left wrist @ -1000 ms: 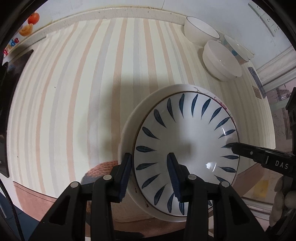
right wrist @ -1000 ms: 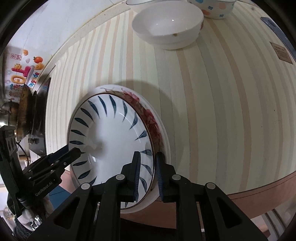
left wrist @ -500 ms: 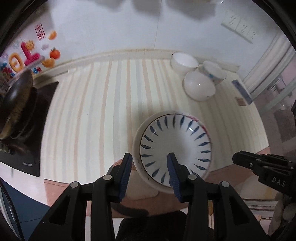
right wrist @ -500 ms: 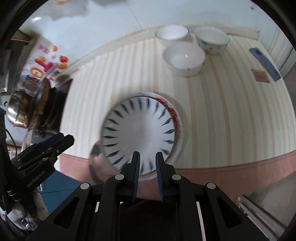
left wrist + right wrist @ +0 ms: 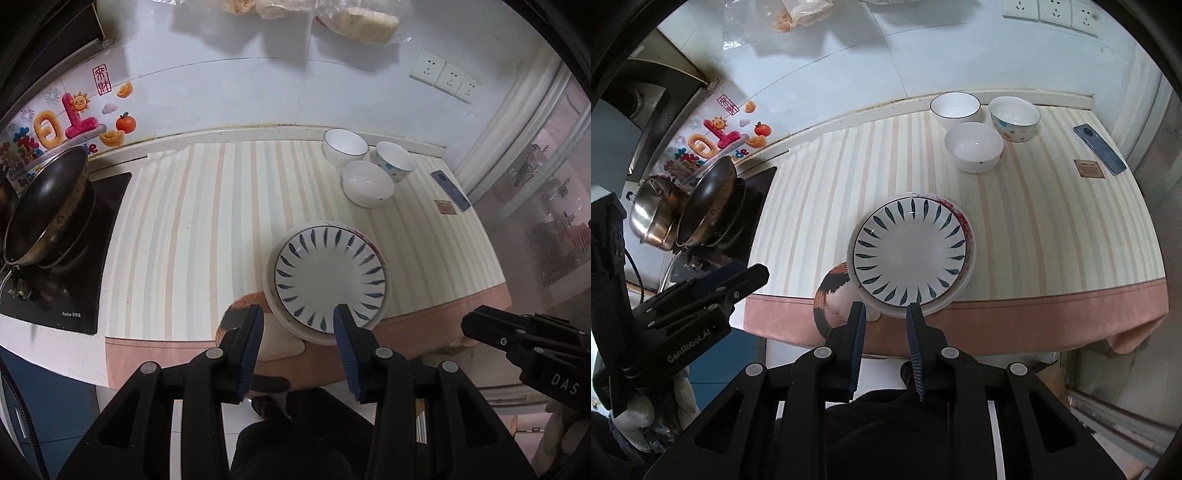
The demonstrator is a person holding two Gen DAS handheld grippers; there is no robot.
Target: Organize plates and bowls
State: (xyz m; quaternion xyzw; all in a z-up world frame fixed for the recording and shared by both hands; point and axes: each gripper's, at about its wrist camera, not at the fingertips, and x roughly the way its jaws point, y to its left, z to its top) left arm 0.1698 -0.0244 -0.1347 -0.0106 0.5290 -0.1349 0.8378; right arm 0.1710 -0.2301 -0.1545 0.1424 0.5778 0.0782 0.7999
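Blue-leaf plate (image 5: 330,277) stacked on desk (image 5: 192,229); left gripper (image 5: 298,334) and right gripper (image 5: 885,325) fingers apart, empty.

The blue-leaf plate (image 5: 910,251) hides most of the floral plate (image 5: 964,221) beneath.

— What's on the left side of the counter?

— A black cooktop (image 5: 79,258) with a dark frying pan (image 5: 44,206) sitting on it. Beside the pan, a steel pot with a lid (image 5: 653,218).

— And the wall behind?

— White tiles with colourful stickers (image 5: 62,125), one of them an orange. Three white sockets (image 5: 445,75) sit higher up to the right, and plastic bags (image 5: 354,18) hang along the top.

— Anything on the striped cloth (image 5: 192,229)?

— A blue phone (image 5: 1100,148) lies near the right edge, a small brown card (image 5: 1088,168) just beside it. The cloth has a pink border (image 5: 1015,321) hanging over the front.
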